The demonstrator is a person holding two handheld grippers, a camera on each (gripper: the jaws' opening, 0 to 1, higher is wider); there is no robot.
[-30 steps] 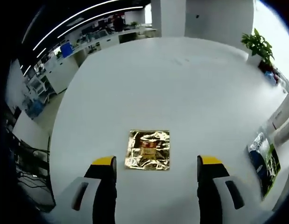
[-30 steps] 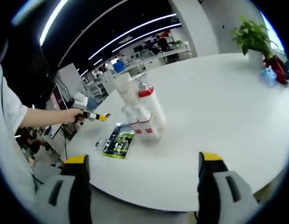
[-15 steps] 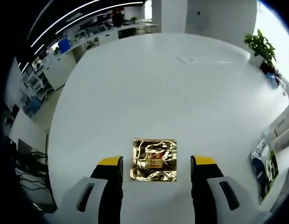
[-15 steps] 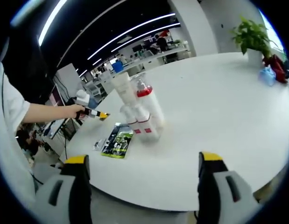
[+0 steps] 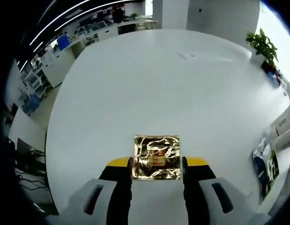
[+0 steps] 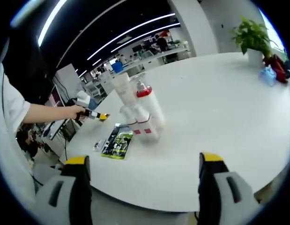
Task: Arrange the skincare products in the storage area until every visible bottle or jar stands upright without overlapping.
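A gold foil packet point(image 5: 156, 157) lies flat on the white table point(image 5: 159, 79) in the left gripper view. My left gripper point(image 5: 157, 164) has its yellow-tipped jaws against the packet's two side edges, shut on its near half. In the right gripper view a cluster of white skincare bottles point(image 6: 140, 115), one with a red collar and pump, stands leaning together mid-table. My right gripper point(image 6: 144, 161) hangs open well short of them, with nothing between its jaws. To the left, a hand holds the left gripper point(image 6: 91, 115) low over the table.
A green printed packet point(image 6: 117, 141) lies flat beside the bottles, and is seen as the packet point(image 5: 265, 161) at the right edge. A potted plant point(image 6: 251, 33) stands at the table's far side. The table's rounded edge point(image 6: 182, 206) runs close below my right jaws.
My left jaws have narrowed from wide apart to touching the gold packet's sides, and that view has moved slightly closer. The right gripper view is nearly unchanged.
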